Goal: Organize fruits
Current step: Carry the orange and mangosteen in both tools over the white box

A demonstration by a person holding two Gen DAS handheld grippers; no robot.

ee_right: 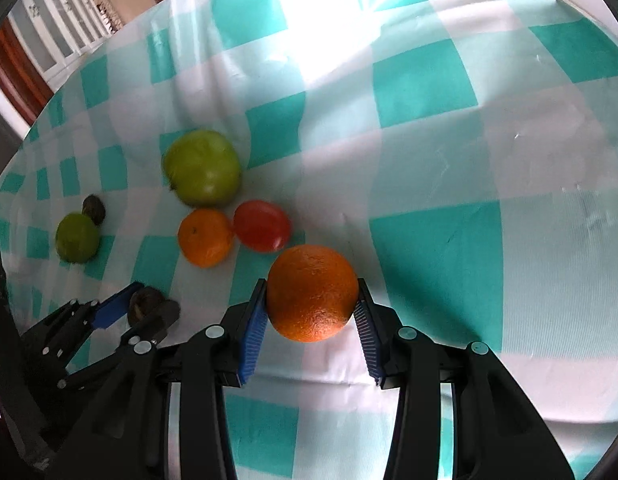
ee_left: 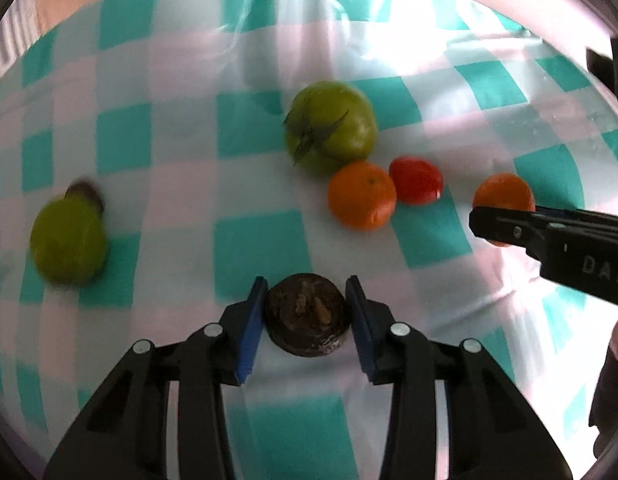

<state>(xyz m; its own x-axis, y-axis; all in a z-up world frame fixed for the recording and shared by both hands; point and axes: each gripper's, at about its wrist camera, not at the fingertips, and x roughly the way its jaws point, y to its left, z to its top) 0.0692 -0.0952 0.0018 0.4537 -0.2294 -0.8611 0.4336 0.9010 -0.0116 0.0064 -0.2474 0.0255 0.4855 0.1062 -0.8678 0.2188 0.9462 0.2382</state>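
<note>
Roughly mid-task, by my read: both grippers are loaded, nothing looks finally sorted. Left gripper point(ee_left: 305, 312) has its blue pads point(ee_left: 251, 328) pinching a dark brown wrinkled fruit point(ee_left: 307, 314) low over the checked cloth point(ee_left: 189, 60); whether it is lifted clear or touches the cloth I cannot tell. Right gripper point(ee_right: 312, 304) has its pads point(ee_right: 255, 320) pressed on either side of an orange point(ee_right: 312, 292), held just above the cloth near the cluster. That cluster sits mid-table: big green tomato point(ee_left: 331, 126), with a tangerine point(ee_left: 361, 196) touching or just beside it, and a red tomato point(ee_left: 416, 180) just beside the tangerine. Well apart to the left lie a green fruit point(ee_left: 69, 240), blurred, and a second dark fruit point(ee_left: 87, 194) touching its far side. So two loose groups seem to exist: colourful ones in the middle, green plus dark at the left. Judging by that, the orange probably belongs with the tangerine, the held dark fruit with its twin at left. Still to do: place both held pieces, maybe tidy the green ones. No bowl or tray in view, so the target layout is unclear.
</note>
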